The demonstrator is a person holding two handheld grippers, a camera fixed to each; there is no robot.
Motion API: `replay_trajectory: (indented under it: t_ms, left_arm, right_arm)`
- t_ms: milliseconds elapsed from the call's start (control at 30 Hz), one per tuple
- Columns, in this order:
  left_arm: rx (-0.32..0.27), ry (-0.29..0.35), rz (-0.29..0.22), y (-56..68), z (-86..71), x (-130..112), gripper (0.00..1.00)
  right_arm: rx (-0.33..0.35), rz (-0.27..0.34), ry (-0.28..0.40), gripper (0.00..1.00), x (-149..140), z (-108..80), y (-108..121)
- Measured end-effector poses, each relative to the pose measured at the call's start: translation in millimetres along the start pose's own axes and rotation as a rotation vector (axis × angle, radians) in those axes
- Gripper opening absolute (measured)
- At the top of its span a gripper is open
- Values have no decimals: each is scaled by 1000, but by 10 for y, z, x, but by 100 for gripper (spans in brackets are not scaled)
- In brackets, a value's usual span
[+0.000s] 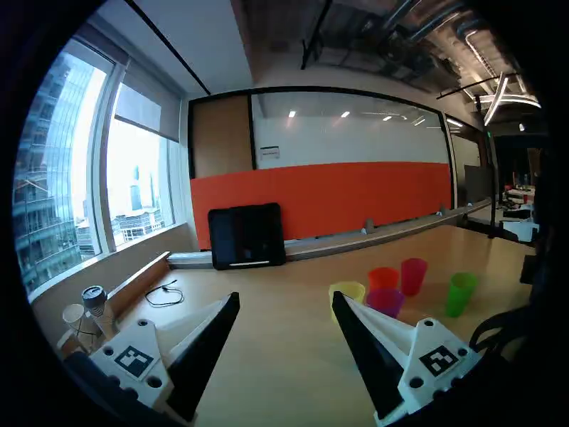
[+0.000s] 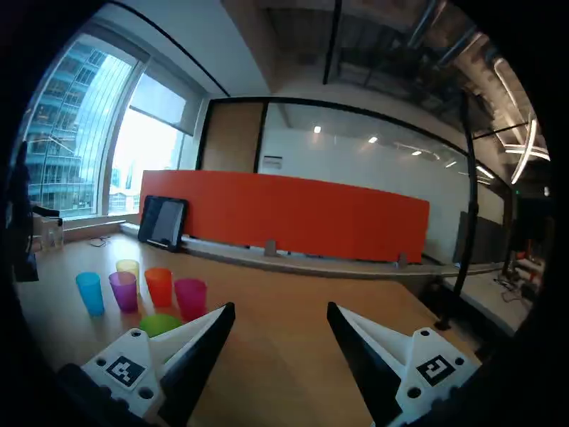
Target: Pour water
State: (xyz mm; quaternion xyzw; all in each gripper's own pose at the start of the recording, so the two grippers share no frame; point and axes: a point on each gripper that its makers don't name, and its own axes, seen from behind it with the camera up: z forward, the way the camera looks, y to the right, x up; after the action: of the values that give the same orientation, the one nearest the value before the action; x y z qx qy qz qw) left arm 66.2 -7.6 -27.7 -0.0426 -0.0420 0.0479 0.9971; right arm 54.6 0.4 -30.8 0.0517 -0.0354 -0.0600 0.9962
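The wooden table (image 1: 284, 370) ran as open wood to its far edge below the orange panel (image 1: 320, 196). The left gripper (image 1: 284, 294) and right gripper (image 2: 279, 306) had their fingers apart, holding nothing. The coloured cups (image 2: 159, 285) stood upright, mouths up, clustered lower left in the right gripper view.

Item one, left gripper (image 1: 284, 299): I hold it level, pointing forward, jaws spread wide with an open gap between the tips. Its two fingers (image 1: 206, 341) are white outside and black on the inner faces, and each base carries a square black-and-white marker (image 1: 133, 360). Item two, right gripper (image 2: 279, 307): I hold it level too, jaws equally wide. Its fingers (image 2: 363, 356) have the same build, one marker per base. On each gripper the two tips sit at matching height.
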Motion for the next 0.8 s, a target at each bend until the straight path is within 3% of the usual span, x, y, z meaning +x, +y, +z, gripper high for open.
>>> replay_trajectory:
  t_ms: [400,800]
  left_arm:
    - [42,66,-56,100,8,54,97]
    - [72,93,-47,138,59,17,97]
  right_arm:
    - [-72,48,66,100,160,9,18]
    - [-116,55,98,100,292,-5,64]
